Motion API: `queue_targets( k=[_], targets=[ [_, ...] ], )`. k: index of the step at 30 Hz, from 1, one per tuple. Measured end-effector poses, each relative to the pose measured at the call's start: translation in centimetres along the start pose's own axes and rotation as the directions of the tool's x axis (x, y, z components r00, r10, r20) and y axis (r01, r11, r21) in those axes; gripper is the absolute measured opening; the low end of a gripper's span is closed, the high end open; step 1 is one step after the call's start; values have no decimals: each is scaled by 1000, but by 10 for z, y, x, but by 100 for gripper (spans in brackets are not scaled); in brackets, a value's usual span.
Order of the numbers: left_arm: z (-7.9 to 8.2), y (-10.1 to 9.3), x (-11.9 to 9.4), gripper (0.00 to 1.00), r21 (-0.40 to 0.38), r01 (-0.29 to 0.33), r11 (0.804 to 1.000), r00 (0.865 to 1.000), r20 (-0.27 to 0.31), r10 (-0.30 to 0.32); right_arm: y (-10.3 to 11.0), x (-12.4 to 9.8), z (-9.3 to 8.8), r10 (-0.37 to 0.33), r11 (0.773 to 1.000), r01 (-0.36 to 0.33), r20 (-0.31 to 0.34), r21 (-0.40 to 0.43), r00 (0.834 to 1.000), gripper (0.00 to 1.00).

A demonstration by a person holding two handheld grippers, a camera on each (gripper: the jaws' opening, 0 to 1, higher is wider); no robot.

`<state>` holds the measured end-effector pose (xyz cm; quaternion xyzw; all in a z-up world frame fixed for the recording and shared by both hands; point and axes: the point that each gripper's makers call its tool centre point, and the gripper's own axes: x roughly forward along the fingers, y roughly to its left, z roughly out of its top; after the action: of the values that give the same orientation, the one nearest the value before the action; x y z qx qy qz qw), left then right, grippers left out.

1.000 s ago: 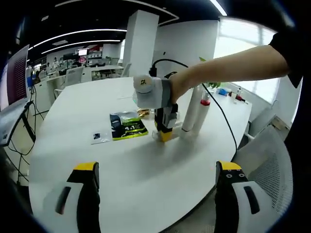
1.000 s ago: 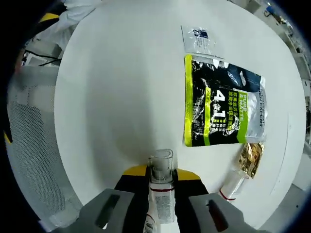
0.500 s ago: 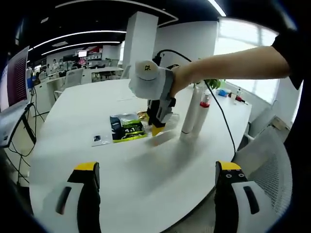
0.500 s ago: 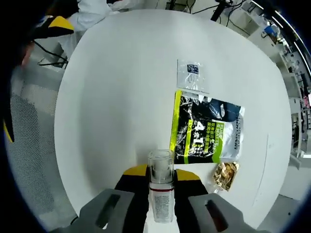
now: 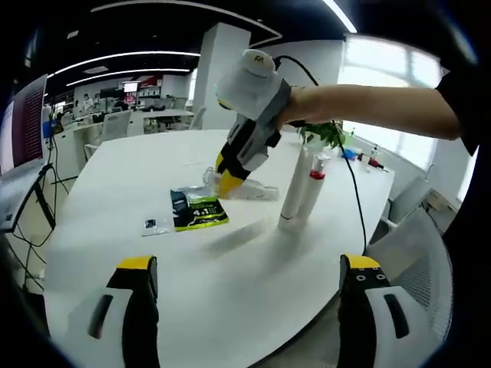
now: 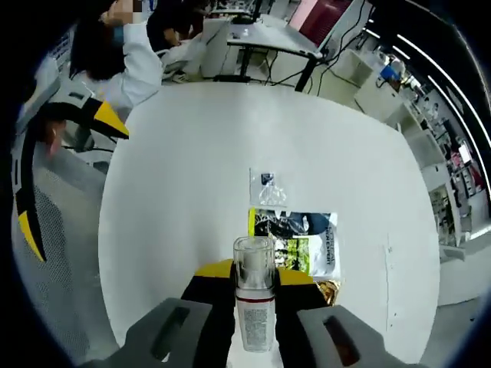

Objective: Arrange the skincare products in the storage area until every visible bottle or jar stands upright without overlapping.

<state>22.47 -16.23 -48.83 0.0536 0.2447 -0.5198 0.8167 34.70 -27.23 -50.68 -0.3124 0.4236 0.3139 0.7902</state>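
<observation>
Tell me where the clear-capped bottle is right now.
The clear-capped bottle is clamped in the right gripper, lifted above the white table, over the green pouch and left of the two upright tubes.

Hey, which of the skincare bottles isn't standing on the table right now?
The clear-capped bottle, gripped in the right claw and lifted above the table. The two tall tubes stand upright together.

Near the left gripper the white table lies bare and open. Farther in, the green sachet and small clear packet lie flat; two upright tubes stand touching beside them, blocking that side.
</observation>
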Motion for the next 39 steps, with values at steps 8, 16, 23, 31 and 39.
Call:
queue_targets(
  k=[8,16,23,31,39],
  targets=[
    [6,-5,-8,90,10,8,1000,1000,-1,-8,-1,-45,32,-54,995,40,152,96,987,10],
    [19,5,-17,90,24,-13,1000,1000,21,12,0,-75,46,-98,979,42,282,198,954,10],
    [32,-2,-21,89,32,-17,999,999,42,16,4,-103,50,-153,967,66,358,245,921,10],
    [44,-20,-23,87,65,-13,998,998,56,9,17,-140,60,-211,953,75,467,294,859,10],
    [72,-41,-26,84,102,-18,995,995,97,8,43,-189,67,-326,930,141,590,338,739,10]
  ],
)
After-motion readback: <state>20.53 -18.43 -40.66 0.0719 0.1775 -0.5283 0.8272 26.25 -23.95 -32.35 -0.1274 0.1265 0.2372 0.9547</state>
